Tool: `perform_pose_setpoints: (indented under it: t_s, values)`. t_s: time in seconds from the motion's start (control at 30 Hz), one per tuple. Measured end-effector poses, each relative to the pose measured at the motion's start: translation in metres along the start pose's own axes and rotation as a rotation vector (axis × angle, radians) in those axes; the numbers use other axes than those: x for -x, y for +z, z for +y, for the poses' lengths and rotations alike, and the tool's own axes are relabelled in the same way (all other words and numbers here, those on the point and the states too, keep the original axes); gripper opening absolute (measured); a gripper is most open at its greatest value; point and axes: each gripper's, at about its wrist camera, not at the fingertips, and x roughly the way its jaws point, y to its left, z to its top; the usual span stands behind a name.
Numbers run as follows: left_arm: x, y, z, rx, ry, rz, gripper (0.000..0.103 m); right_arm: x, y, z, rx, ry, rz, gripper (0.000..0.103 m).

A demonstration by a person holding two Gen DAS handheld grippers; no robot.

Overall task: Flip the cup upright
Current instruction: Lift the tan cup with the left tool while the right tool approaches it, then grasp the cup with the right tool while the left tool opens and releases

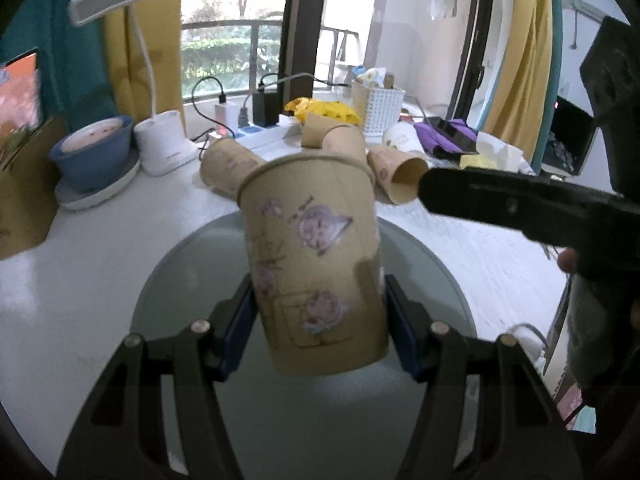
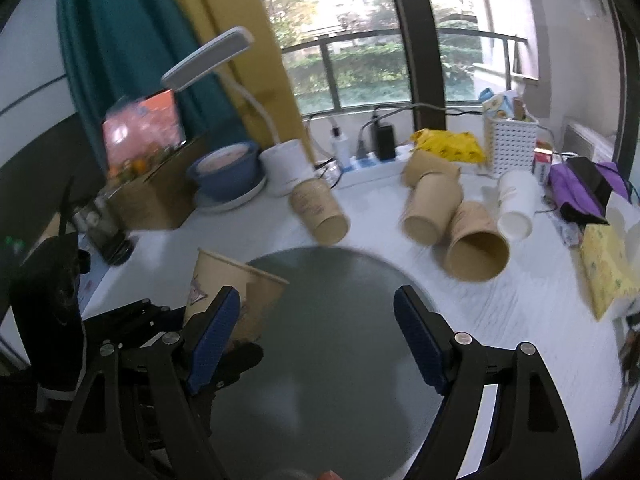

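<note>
Here, L gripper [image 1: 318, 320] clamped on floral paper cup [image 1: 312, 256], mouth up, slightly tilted, above round grey tray [image 2: 340, 344], R gripper [image 2: 316, 340] wide open, empty.

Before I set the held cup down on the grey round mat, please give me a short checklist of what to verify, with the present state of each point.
1. Left gripper has the paper cup firmly between its pads: ok.
2. Cup is rim up: ok, the rim is at the top, though the cup leans a little.
3. Cup base is above the grey round mat: ok; whether it touches the mat, cannot tell.
4. Landing spot on the mat is free: ok, nothing lies on the visible part.
5. Right gripper is empty and open: ok.
6. Right gripper is out of the way: cannot tell, its finger reaches in close beside the cup rim.
</note>
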Motion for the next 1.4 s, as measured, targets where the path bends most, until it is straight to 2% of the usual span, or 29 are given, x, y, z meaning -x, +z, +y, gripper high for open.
perform_pose_setpoints:
  t_s: [0.3,0.43,0.53,0.77,1.03,1.23,1.4]
  values:
    - [0.044,-0.032,0.0,0.006,-0.021,-0.093,0.062,0.029,-0.021,0.046,0.045,0.05,-0.021,0.082]
    - [0.063,-0.043,-0.009,-0.024,-0.054,-0.154,0.062,0.04,-0.024,0.057,0.042,0.089,-0.035,0.082]
    - [0.067,-0.047,-0.014,-0.051,-0.074,-0.164,0.062,0.046,-0.026,0.065,0.043,0.11,-0.045,0.082]
    - [0.085,-0.056,-0.022,-0.107,-0.076,-0.27,0.062,0.049,-0.024,0.067,0.001,0.178,-0.028,0.082]
    - [0.092,-0.059,-0.018,-0.154,-0.141,-0.383,0.062,0.044,-0.023,0.066,-0.024,0.231,-0.004,0.082]
    - [0.1,-0.062,-0.025,-0.199,-0.167,-0.398,0.062,0.045,-0.023,0.066,-0.038,0.252,-0.002,0.081]
    - [0.101,-0.062,-0.028,-0.21,-0.162,-0.4,0.063,0.046,-0.023,0.065,-0.035,0.263,-0.004,0.071]
